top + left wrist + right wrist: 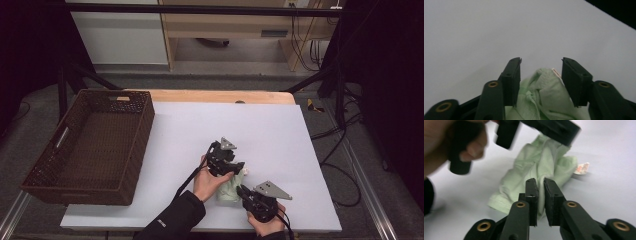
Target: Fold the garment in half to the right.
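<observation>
left claw [541,82]: jaws parted, straddling the bunched upper end of the green cloth [544,97]; pads clear of the fabric on both sides, nothing pinched. seen from the high view just above the cloth, toward the middle of the table [280,125].

right claw [540,200]: jaws nearly together, a narrow fold of the green cloth [541,162] caught between the pads; closed on the fabric, by the look of it. in the high view [241,190] at the near right of the cloth [229,189], close to the front edge of the table.

green cloth: small garment, pale green, crumpled into a loose bundle, lying on the white table surface between the two claws. white label [582,168] sticking out at the far end. long axis running roughly from the right claw away toward the left claw, so each claw at one end of it. hem end nearest the right claw, bunched end with the label under the left claw.

wicker basket [125,190]: dark brown, open, well apart from the cloth at the left side of the table, nearer the left hand [207,182] than the right.

judgement: a regrip or a fold in hand; left claw placed to close straight down on the bunched end without travel, right claw already anchoring the other end. risk: left pads catching only the label or a single layer.
</observation>
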The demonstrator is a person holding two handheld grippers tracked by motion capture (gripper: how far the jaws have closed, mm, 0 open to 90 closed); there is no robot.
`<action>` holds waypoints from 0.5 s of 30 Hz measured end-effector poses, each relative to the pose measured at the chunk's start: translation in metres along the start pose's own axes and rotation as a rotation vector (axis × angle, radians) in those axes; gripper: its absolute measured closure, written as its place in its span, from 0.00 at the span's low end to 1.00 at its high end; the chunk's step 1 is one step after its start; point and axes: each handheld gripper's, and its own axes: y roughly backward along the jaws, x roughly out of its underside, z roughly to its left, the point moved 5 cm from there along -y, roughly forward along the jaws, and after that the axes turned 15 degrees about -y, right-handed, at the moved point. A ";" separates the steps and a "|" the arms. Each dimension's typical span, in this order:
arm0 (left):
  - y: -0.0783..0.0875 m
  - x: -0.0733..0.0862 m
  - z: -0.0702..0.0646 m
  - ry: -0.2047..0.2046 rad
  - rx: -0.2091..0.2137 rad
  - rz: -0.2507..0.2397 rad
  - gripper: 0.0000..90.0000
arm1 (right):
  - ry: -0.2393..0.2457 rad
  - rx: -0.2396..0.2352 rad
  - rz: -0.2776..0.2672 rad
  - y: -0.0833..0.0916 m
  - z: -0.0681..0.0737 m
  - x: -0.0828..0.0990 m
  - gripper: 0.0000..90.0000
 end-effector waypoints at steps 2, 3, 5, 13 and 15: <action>0.007 -0.001 0.004 0.002 -0.006 -0.029 0.49 | 0.007 0.019 0.005 -0.001 -0.005 0.000 0.87; 0.010 -0.001 0.006 0.003 -0.020 -0.041 0.46 | 0.005 0.026 0.014 -0.002 -0.007 0.000 0.86; 0.018 0.001 0.010 0.005 -0.025 -0.065 0.41 | 0.004 0.040 0.035 -0.003 -0.009 0.002 0.82; 0.049 0.019 0.026 0.009 -0.030 -0.133 0.28 | 0.037 0.039 0.021 0.001 -0.012 -0.007 0.53; 0.057 0.024 0.029 0.014 -0.025 -0.149 0.25 | 0.027 0.013 0.005 0.003 -0.013 -0.013 0.46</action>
